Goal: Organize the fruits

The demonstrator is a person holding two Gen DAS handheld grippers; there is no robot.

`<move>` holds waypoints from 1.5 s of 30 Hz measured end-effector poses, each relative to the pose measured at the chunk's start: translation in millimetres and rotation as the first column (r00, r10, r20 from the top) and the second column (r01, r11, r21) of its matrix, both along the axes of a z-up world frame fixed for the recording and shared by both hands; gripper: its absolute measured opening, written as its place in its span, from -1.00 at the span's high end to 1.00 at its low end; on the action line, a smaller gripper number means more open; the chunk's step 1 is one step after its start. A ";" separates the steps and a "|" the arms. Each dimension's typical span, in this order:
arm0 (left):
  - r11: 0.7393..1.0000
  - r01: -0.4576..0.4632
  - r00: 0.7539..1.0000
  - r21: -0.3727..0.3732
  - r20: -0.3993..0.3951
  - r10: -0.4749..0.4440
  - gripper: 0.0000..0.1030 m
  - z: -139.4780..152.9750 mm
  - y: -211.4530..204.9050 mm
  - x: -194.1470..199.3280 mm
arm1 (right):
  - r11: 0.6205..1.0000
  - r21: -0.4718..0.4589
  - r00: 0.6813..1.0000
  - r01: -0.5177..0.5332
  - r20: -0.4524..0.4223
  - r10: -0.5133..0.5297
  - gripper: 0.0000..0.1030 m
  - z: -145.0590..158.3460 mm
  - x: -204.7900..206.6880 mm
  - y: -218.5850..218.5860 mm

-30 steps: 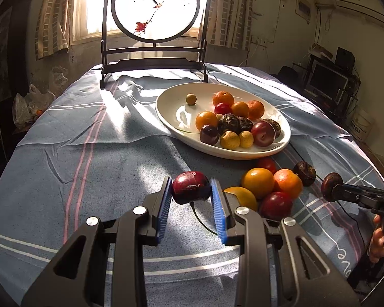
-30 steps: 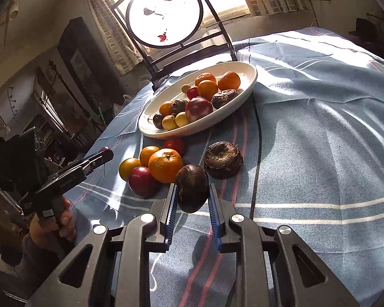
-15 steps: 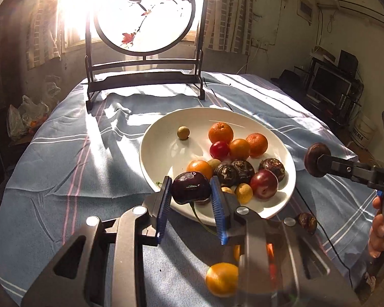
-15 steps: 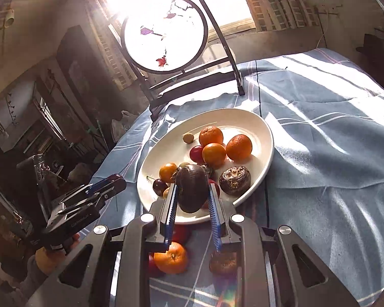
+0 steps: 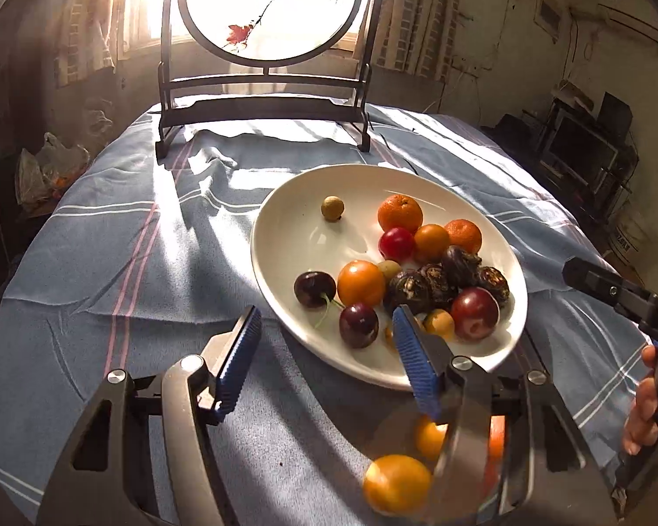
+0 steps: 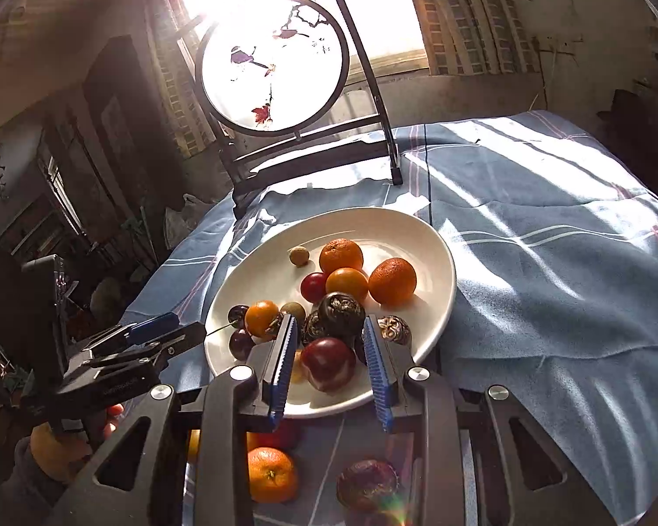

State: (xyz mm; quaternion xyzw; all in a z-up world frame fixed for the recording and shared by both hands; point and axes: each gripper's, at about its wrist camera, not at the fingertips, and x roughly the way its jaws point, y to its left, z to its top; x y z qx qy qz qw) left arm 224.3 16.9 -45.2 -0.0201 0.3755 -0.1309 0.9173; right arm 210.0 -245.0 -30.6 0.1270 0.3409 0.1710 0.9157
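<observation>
The left gripper (image 5: 324, 357) hovers over the near rim of the white plate (image 5: 285, 201) with its jaws spread wide and nothing between them; the right gripper (image 6: 331, 361) is likewise parted and empty above the plate's near edge; 2 dark cherries (image 5: 315, 289) lie at the plate's near-left side, one just beside an orange fruit (image 5: 361, 282); behind them sit dark wrinkled fruits (image 5: 434, 282), a red plum (image 5: 474, 313), 2 tangerines (image 5: 400, 212), a small red fruit (image 5: 395, 243) and a small tan fruit (image 5: 330, 208) set apart from the rest; a few fruits lie on the blue striped cloth (image 5: 109, 263) near the grippers, among them an orange (image 6: 271, 474) and a dark purple fruit (image 6: 366, 484); a round painted screen (image 5: 272, 4) stands at the table's far side
</observation>
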 end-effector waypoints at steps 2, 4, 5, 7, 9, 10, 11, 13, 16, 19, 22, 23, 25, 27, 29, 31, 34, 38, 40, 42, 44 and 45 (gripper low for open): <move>0.999 0.035 0.999 0.018 0.002 -0.035 -0.20 -2.7 0.8 -26.5 | 1.000 0.010 1.000 0.008 0.000 -0.008 0.29 -5.6 -20.3 -12.9; 0.998 0.060 0.998 0.036 0.000 -0.060 -0.27 -7.6 2.3 -50.0 | 1.000 0.012 1.000 0.023 0.004 -0.023 0.23 -14.2 -41.0 -24.7; 0.997 0.067 0.998 0.047 -0.009 -0.067 -0.27 -11.4 2.5 -58.8 | 0.999 0.005 0.999 0.039 0.004 -0.039 0.23 -19.2 -49.4 -30.2; 0.995 0.078 0.996 0.068 -0.052 -0.075 -0.26 -21.3 2.1 -67.7 | 0.997 -0.001 0.997 0.074 0.013 -0.073 0.23 -28.5 -66.2 -39.9; 0.992 0.094 0.993 0.081 -0.081 -0.087 -0.25 -29.8 -1.1 -72.1 | 0.996 0.000 0.996 0.092 0.018 -0.092 0.23 -36.5 -77.4 -47.1; 0.990 0.102 0.993 0.102 -0.077 -0.095 -0.25 -32.1 -4.5 -73.9 | 0.995 0.007 0.995 0.095 0.015 -0.095 0.23 -40.1 -80.5 -50.3; 0.987 0.107 0.993 0.120 -0.067 -0.100 -0.24 -33.1 -7.5 -75.6 | 0.995 0.017 0.995 0.095 0.012 -0.095 0.23 -41.7 -82.4 -53.0; 0.983 0.119 0.992 0.139 -0.058 -0.112 -0.13 -31.9 -15.6 -76.9 | 0.995 0.024 0.995 0.100 0.015 -0.100 0.23 -42.2 -83.6 -56.4; 0.978 0.148 0.989 0.144 -0.047 -0.143 -0.04 -29.4 -28.3 -77.2 | 0.995 0.028 0.995 0.097 0.002 -0.097 0.23 -44.9 -82.8 -57.4; 0.969 0.162 0.987 0.187 -0.048 -0.155 0.08 -36.6 -39.6 -73.1 | 0.996 0.027 0.996 0.088 0.000 -0.088 0.23 -46.6 -81.4 -56.5; 0.981 0.172 0.977 0.093 -0.142 -0.158 0.26 -48.0 -32.8 -54.9 | 0.997 0.027 0.997 0.074 -0.011 -0.074 0.23 -48.3 -79.9 -54.1; 0.984 0.168 0.976 0.055 -0.152 -0.158 0.26 -49.2 -28.6 -50.8 | 0.997 0.022 0.998 0.069 -0.017 -0.068 0.23 -49.3 -78.8 -52.9; 0.989 0.148 0.979 0.029 -0.149 -0.142 0.28 -50.0 -24.7 -48.6 | 0.998 -0.004 0.998 0.061 -0.030 -0.061 0.23 -50.6 -76.5 -48.6; 0.991 0.131 0.987 0.015 -0.100 -0.129 0.28 -45.4 -21.4 -54.4 | 0.998 -0.041 0.998 0.047 -0.036 -0.049 0.23 -51.4 -74.9 -41.5; 0.994 0.107 0.994 0.009 -0.022 -0.107 0.28 -37.8 -17.2 -64.6 | 0.996 -0.090 0.999 0.028 -0.035 -0.032 0.23 -51.3 -75.7 -32.1; 0.997 0.072 0.997 0.004 0.012 -0.072 0.28 -33.9 -13.2 -69.1 | 0.988 -0.154 0.999 0.002 -0.047 -0.010 0.23 -52.1 -73.3 -19.4; 0.998 0.050 0.999 -0.031 0.009 -0.049 0.28 -32.4 -6.2 -66.9 | 0.969 -0.247 0.997 -0.024 -0.083 0.004 0.23 -54.3 -65.2 -1.1; 0.998 0.047 0.999 -0.036 0.017 -0.046 0.28 -30.8 -5.2 -67.9 | 0.952 -0.298 0.992 -0.063 -0.125 0.026 0.15 -55.6 -49.1 18.2; 0.998 0.048 0.999 -0.036 0.017 -0.048 0.28 -30.5 -5.5 -67.8 | 0.951 -0.301 0.987 -0.076 -0.160 0.028 0.13 -60.0 -39.0 23.1; 0.998 0.042 0.999 -0.044 0.012 -0.042 0.28 -31.2 -3.5 -67.4 | 0.952 -0.299 0.983 -0.072 -0.183 0.017 0.17 -64.5 -33.8 25.8; 0.998 0.039 0.999 -0.050 0.013 -0.039 0.28 -31.4 -2.1 -67.3 | 0.957 -0.285 0.985 -0.057 -0.175 0.007 0.23 -65.2 -37.1 26.1; 0.998 0.041 0.999 -0.052 0.016 -0.040 0.28 -31.1 -1.9 -67.8 | 0.960 -0.275 0.987 -0.052 -0.163 0.007 0.23 -63.8 -40.8 25.1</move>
